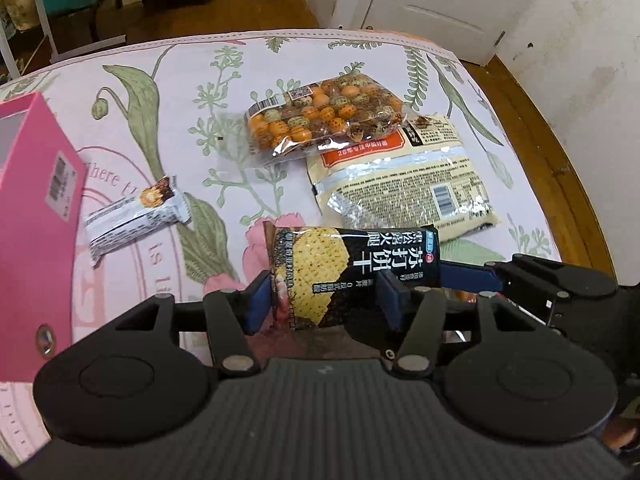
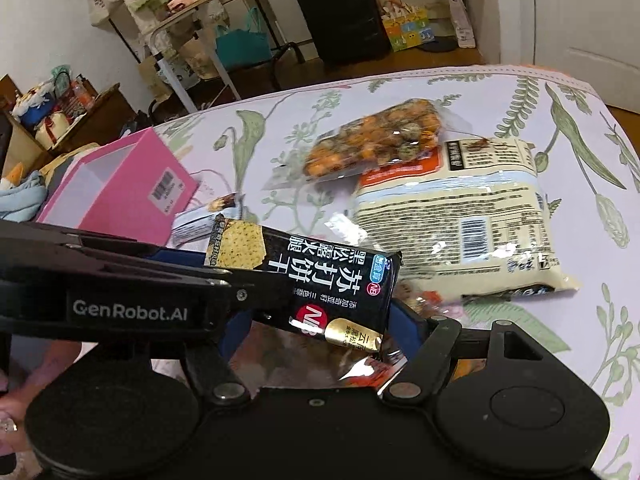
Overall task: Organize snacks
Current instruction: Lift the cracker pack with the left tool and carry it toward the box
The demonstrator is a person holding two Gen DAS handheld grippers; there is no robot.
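Note:
A black soda-cracker packet hangs tilted above the floral tablecloth. In the left wrist view its near end sits between the blue pads of my left gripper, which stand just off its edges, so that gripper is open. My right gripper has a finger against each side of the packet and carries it. One right finger reaches in from the right. The left gripper comes in from the left. A pink open box stands at the left.
A small wrapped bar lies beside the box. A clear bag of orange and speckled balls overlaps a cream bag. A shiny wrapper shows under the right gripper. A person's hand is at lower left.

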